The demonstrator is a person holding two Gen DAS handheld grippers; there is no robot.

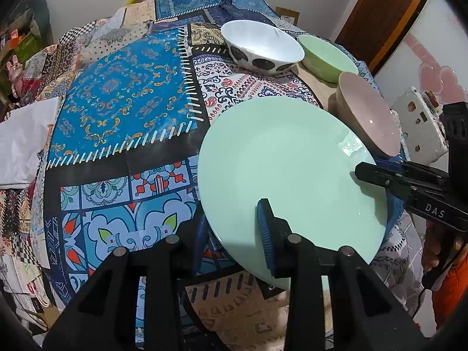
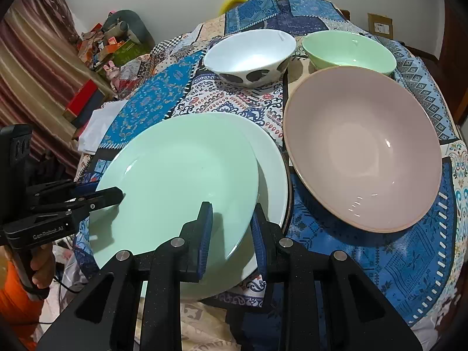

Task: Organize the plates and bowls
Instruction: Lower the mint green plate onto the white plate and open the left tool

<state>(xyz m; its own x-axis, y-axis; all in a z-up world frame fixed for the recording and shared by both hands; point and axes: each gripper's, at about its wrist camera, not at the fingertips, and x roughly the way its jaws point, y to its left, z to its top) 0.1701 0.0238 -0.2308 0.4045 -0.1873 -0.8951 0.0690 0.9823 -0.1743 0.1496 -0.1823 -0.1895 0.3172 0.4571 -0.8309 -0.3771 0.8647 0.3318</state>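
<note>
Here, your left gripper [image 1: 234, 234] and right gripper [image 2: 231, 234] each pinch opposite rims of the mint plate [image 2: 175, 181], glossy, rigid, breakable, above a white plate [image 2: 272, 163].

Both wrist views close, angled down, from opposite sides, sharing the mint plate [image 1: 286, 158] and bowls

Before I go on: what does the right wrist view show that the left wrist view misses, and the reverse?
Right wrist only: a white plate beneath the green plate, and a red box off the table. Left wrist only: a white box with buttons beyond the pink bowl. Both: left tongs and right tongs clamped on the green plate's rim, the spotted white bowl, the green bowl.
</note>
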